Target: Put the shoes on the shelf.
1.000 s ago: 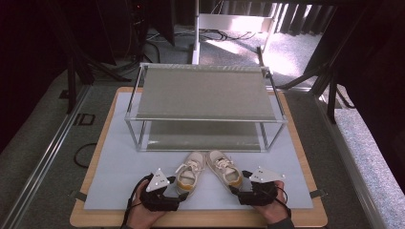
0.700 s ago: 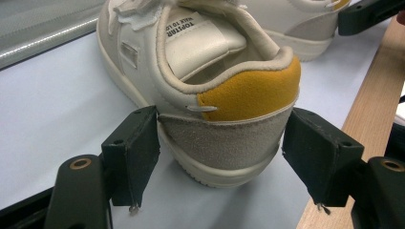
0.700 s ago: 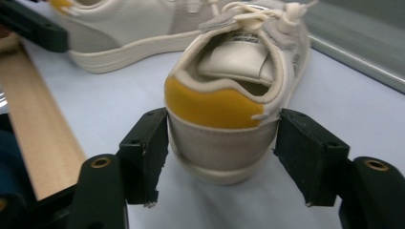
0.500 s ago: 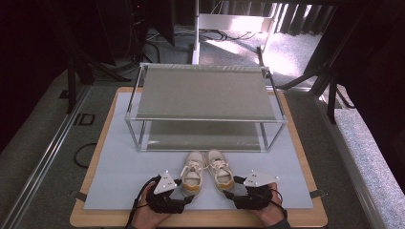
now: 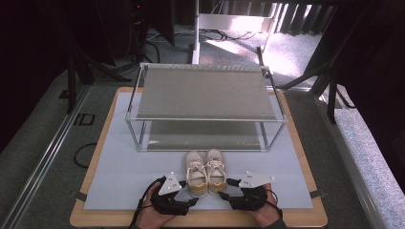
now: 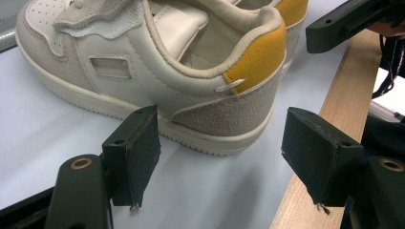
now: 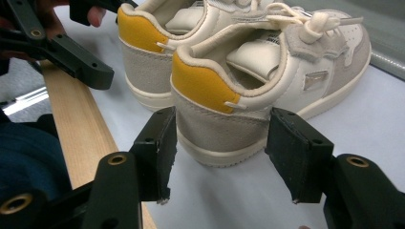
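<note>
Cream shoes (image 5: 205, 167) with yellow heel tabs, paired on pale mat (image 5: 119, 167) before wire rack (image 5: 203, 95). Right gripper (image 7: 219, 143) jaws just closing around one heel, pads not yet pressing; left gripper (image 6: 215, 152) released, slightly off-centre, risking a glancing pinch that shoves its shoe aside. No readable branding.
</note>
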`<state>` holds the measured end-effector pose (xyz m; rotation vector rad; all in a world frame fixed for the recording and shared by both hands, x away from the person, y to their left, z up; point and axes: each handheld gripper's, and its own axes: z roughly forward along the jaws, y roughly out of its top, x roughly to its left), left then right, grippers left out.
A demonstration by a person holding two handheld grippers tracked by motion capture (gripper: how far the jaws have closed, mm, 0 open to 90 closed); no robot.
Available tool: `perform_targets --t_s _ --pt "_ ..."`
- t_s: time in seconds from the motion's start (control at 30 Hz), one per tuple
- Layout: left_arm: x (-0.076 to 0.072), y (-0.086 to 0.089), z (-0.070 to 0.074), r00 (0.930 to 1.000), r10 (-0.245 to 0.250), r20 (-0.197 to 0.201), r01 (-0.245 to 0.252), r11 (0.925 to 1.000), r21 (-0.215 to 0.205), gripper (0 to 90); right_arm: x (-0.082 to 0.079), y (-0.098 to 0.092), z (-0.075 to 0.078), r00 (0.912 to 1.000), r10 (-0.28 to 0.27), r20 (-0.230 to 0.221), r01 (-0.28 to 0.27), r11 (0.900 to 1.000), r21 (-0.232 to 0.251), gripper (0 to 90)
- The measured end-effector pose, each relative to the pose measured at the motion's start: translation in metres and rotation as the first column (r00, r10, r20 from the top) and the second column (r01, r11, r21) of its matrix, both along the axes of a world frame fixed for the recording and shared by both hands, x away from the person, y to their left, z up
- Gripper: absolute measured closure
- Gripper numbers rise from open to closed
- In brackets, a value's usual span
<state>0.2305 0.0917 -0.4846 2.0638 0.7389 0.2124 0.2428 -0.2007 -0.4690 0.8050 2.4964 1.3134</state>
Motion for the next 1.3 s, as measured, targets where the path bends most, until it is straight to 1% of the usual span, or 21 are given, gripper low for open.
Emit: perform_targets --t_s 0.1,0.2,0.23,0.3,0.37,0.4,0.43,0.5,0.6,0.63,0.73,0.77,0.83,0.93,1.0,1.07,1.1,1.17,1.23,1.27,1.3 --pt "0.000 0.001 0.000 1.0000 0.000 -0.003 0.000 1.0000 -0.001 28.8 0.001 -0.002 -0.001 1.0000 -0.002 -0.006 0.002 1.000 0.012 45.5" --pt "-0.002 0.004 0.002 1.0000 0.000 -0.002 0.000 0.9999 -0.012 28.8 0.001 -0.002 0.001 1.0000 0.002 -0.003 -0.002 1.000 0.008 45.3" --pt "-0.002 0.006 0.004 1.0000 0.003 0.003 -0.003 0.9999 -0.017 28.9 0.000 -0.004 0.004 1.0000 0.003 0.003 -0.003 1.000 0.021 46.2" --pt "-0.003 0.012 0.009 1.0000 0.005 0.006 -0.005 0.9989 -0.046 29.0 -0.002 -0.007 0.011 0.9997 -0.003 0.024 0.002 0.999 0.035 48.0" --pt "-0.003 0.018 0.016 1.0000 0.008 0.001 -0.008 0.9956 -0.093 31.2 -0.001 -0.010 0.017 0.9988 -0.026 0.042 0.023 0.998 0.053 51.1" --pt "-0.003 0.021 0.021 0.9996 0.026 0.009 -0.024 0.9933 -0.113 31.8 -0.001 -0.012 0.020 0.9983 -0.039 0.043 0.036 0.997 0.061 52.8" --pt "-0.002 0.022 0.023 0.9993 0.035 0.014 -0.034 0.9927 -0.116 32.7 0.001 -0.013 0.024 0.9971 -0.060 0.047 0.057 0.996 0.067 54.5" --pt "0.000 0.023 0.028 0.9973 0.069 0.024 -0.066 0.9919 -0.108 33.8 0.005 -0.012 0.027 0.9962 -0.073 0.049 0.069 0.995 0.066 56.2" --pt "0.007 0.020 0.030 0.9920 0.119 0.043 -0.116 0.9909 -0.068 34.9 0.010 -0.007 0.030 0.9950 -0.087 0.049 0.085 0.995 0.059 56.9" --pt "0.010 0.019 0.030 0.9919 0.121 0.041 -0.117 0.9905 -0.072 36.3 0.012 -0.004 0.031 0.9945 -0.089 0.054 0.086 0.995 0.054 56.9" --pt "0.016 0.015 0.030 0.9885 0.144 0.045 -0.141 0.9875 -0.071 39.2 0.017 0.003 0.032 0.9923 -0.103 0.068 0.102 0.995 0.019 56.7" --pt "0.017 0.013 0.031 0.9871 0.154 0.046 -0.150 0.9863 -0.068 39.9 0.018 0.005 0.031 0.9920 -0.107 0.066 0.107 0.994 0.016 56.6" --pt "0.020 0.010 0.031 0.9858 0.162 0.045 -0.160 0.9859 -0.049 41.2 0.022 0.008 0.030 0.9907 -0.120 0.064 0.120 0.993 0.004 56.6" --pt "0.026 0.005 0.029 0.9856 0.169 0.014 -0.168 0.9851 -0.039 46.4 0.024 0.011 0.029 0.9897 -0.128 0.065 0.129 0.991 -0.018 56.3" --pt "0.028 0.002 0.029 0.9809 0.195 -0.003 -0.195 0.9804 -0.033 48.9 0.026 0.013 0.027 0.9892 -0.133 0.062 0.135 0.990 -0.034 56.2" --pt "0.030 0.000 0.029 0.9783 0.207 -0.010 -0.207 0.9778 -0.032 49.8 0.027 0.015 0.025 0.9878 -0.142 0.062 0.146 0.988 -0.051 56.6" --pt "0.031 -0.001 0.029 0.9756 0.219 -0.018 -0.219 0.9753 -0.026 50.4 0.028 0.015 0.025 0.9873 -0.146 0.062 0.150 0.987 -0.055 57.6" --pt "0.032 -0.002 0.029 0.9730 0.229 -0.028 -0.230 0.9729 -0.027 51.2 0.028 0.017 0.024 0.9858 -0.156 0.062 0.160 0.985 -0.067 58.4" --pt "0.032 -0.002 0.029 0.9730 0.229 -0.028 -0.230 0.9729 -0.027 51.7 0.028 0.019 0.023 0.9847 -0.164 0.059 0.168 0.983 -0.077 58.4" --pt "0.032 -0.005 0.029 0.9696 0.242 -0.033 -0.243 0.9697 -0.022 51.7 0.028 0.019 0.023 0.9847 -0.164 0.059 0.168 0.983 -0.077 58.6" --pt "0.032 -0.007 0.028 0.9682 0.248 -0.036 -0.248 0.9685 -0.017 53.2 0.027 0.021 0.021 0.9837 -0.172 0.052 0.176 0.981 -0.079 59.3"
